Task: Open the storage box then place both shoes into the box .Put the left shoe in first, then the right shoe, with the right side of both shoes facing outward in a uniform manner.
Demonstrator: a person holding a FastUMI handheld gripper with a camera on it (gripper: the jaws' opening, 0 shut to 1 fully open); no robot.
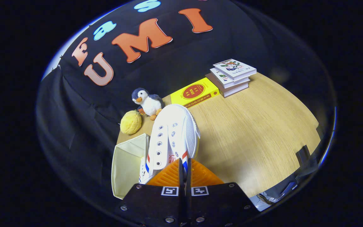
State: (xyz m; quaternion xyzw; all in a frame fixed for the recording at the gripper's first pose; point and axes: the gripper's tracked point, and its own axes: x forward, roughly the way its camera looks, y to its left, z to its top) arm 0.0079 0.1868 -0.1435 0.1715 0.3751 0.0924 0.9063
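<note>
My gripper (184, 164) is shut on a white canvas shoe (173, 134) with red and blue stripes, both fingers pinching its upper edge near the heel. The shoe hangs in the air, toe pointing away from me, laceless eyelets facing up. Just left of and below the shoe stands the open cream fabric storage box (128, 160), its inside partly hidden by the shoe. Part of a second white shoe (143, 173) seems to show inside the box under the held one, mostly covered.
On the wooden table (257, 135) beyond the shoe lie a penguin plush (147, 102), a yellow round plush (131, 123), a yellow book (195, 92) and a stack of books (232, 75). A dark object (304, 154) sits at the table's right edge.
</note>
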